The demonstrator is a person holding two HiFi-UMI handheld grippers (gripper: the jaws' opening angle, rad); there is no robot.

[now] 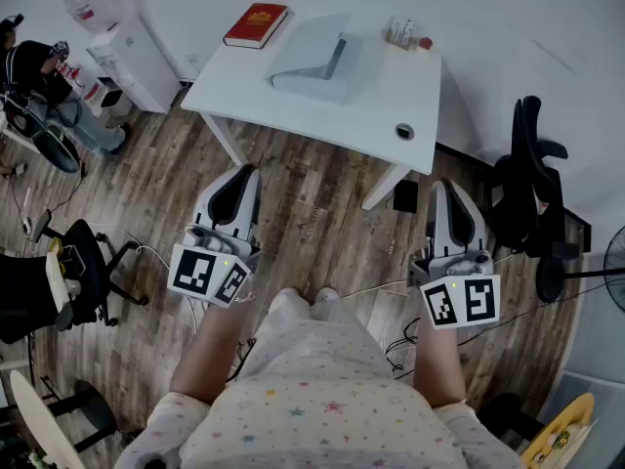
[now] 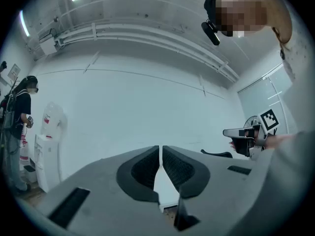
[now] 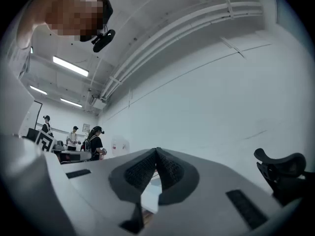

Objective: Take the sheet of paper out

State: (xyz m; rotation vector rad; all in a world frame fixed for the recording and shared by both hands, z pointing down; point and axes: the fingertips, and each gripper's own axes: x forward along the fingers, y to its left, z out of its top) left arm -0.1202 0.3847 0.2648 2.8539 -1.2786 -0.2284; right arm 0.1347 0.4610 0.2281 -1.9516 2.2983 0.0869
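The left gripper (image 1: 250,172) and right gripper (image 1: 443,187), lower centre over the wooden floor (image 1: 322,193), have jaws closed and empty. Upper centre, a pale grey folder (image 1: 314,59) lies on the white tabletop (image 1: 391,96).

Grey-brown wood-plank floor (image 1: 322,193) throughout, with loose cables (image 1: 395,345) trailing across it. White table (image 1: 391,86) on slanted legs close to a plain white wall (image 1: 488,18). White water dispenser (image 1: 137,62) just left of the table, against the same wall. Black office chair (image 1: 527,184) to the table's right, a floor fan (image 1: 615,281) at the edge beyond it, another black wheeled chair (image 1: 83,262) well apart at far left. Overhead, white pipes (image 2: 147,33) along the ceiling edge and lit tube lights (image 3: 70,66).
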